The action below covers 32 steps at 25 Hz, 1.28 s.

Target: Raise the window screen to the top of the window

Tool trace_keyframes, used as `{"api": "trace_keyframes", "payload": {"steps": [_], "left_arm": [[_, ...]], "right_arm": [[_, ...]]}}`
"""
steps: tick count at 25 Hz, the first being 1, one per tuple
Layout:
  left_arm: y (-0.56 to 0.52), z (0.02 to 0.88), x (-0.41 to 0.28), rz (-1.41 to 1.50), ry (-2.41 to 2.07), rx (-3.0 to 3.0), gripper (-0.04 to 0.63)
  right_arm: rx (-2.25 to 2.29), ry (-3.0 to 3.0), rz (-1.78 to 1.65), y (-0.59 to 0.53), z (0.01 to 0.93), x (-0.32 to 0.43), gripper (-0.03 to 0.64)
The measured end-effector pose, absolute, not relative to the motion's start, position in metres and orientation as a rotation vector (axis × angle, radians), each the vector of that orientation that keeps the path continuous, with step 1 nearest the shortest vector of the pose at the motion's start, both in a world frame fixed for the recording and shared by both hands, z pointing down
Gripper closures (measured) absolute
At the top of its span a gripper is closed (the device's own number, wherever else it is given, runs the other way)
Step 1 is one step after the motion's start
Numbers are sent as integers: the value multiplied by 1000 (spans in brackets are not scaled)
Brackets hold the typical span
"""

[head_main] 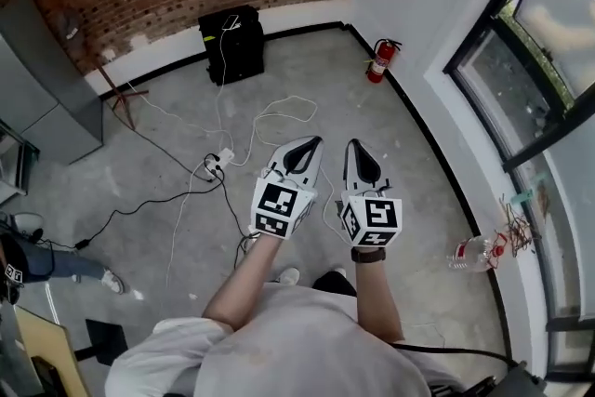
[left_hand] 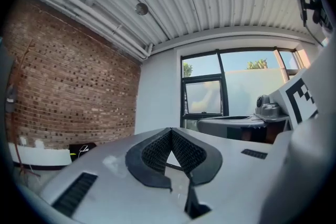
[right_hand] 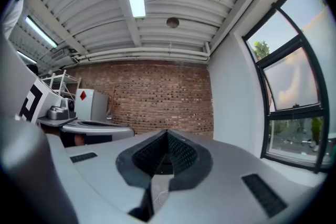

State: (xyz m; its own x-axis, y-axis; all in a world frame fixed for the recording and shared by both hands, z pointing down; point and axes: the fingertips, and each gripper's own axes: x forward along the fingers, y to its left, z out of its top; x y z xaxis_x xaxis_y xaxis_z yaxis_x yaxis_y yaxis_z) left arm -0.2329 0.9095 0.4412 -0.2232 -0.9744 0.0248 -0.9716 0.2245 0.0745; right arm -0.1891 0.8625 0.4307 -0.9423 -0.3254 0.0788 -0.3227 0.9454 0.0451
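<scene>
The black-framed window (head_main: pixel 521 98) runs along the white wall at the right of the head view, about a step away from both grippers. It also shows ahead in the left gripper view as the window (left_hand: pixel 206 96), and at the right edge of the right gripper view as the window (right_hand: pixel 294 102). I cannot make out the screen itself. My left gripper (head_main: pixel 311 142) and right gripper (head_main: pixel 353 145) are held side by side, level, above the concrete floor. The left gripper (left_hand: pixel 169 131) has its jaws together with nothing between them. The right gripper (right_hand: pixel 167 134) is likewise shut and empty.
A red fire extinguisher (head_main: pixel 381 60) stands by the wall corner. A black case (head_main: pixel 232 44) sits against the brick wall, with a power strip (head_main: pixel 219 163) and cables trailing over the floor. A plastic bottle (head_main: pixel 474 252) lies below the window. A grey cabinet (head_main: pixel 46 98) stands at left.
</scene>
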Motion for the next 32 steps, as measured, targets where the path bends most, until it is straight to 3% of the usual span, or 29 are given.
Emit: {"api": "trace_keyframes", "payload": {"steps": [7,14,32], "left_arm": [[882,466,-265,-128,-2503,1753,595],[774,449,-258,-156,-2542,1762,594],[490,472,-209,-69,-2169,2139,595]], "right_arm": [[311,-3046,-33,827,452,-224,620],[271,-3067,-46,721,439,-222,620],[775,-2954,47,457,466,-160,620]]}}
